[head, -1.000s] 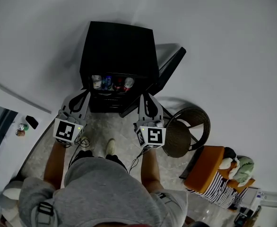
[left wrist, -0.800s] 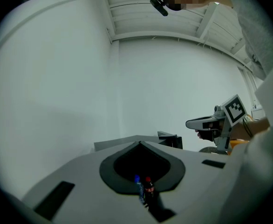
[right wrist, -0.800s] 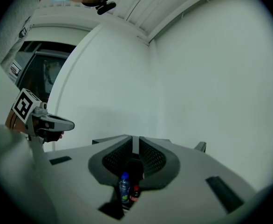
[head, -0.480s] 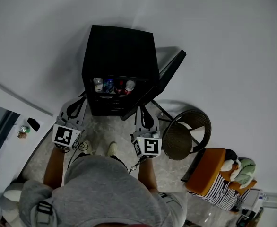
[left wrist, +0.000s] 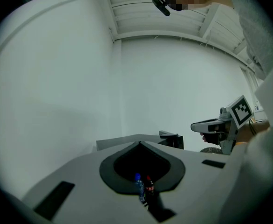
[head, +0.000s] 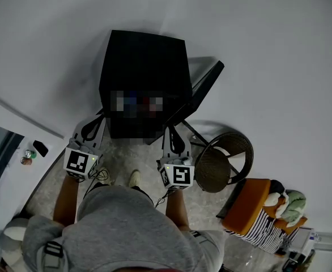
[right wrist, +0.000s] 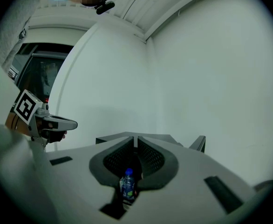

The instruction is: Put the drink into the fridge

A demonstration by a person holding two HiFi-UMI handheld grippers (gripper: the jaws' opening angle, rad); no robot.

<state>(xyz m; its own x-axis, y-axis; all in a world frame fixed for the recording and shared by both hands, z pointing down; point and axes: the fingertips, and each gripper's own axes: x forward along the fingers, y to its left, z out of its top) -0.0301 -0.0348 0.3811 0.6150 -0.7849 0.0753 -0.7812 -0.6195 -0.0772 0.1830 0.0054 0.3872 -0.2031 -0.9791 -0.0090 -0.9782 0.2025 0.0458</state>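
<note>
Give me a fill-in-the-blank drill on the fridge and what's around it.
1. In the head view the fridge is coloured ____.
2. Its door stands ____.
3. The wicker chair sits on the fridge's ____ side in that view.
4. In the left gripper view, the bottle beside the blue-capped bottle has a ____ cap.
Missing: black; open; right; red.

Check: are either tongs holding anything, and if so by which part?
Nothing is held. Left tongs are shut and empty. Right tongs have just been closing, with a narrow gap remaining and nothing between them.
</note>
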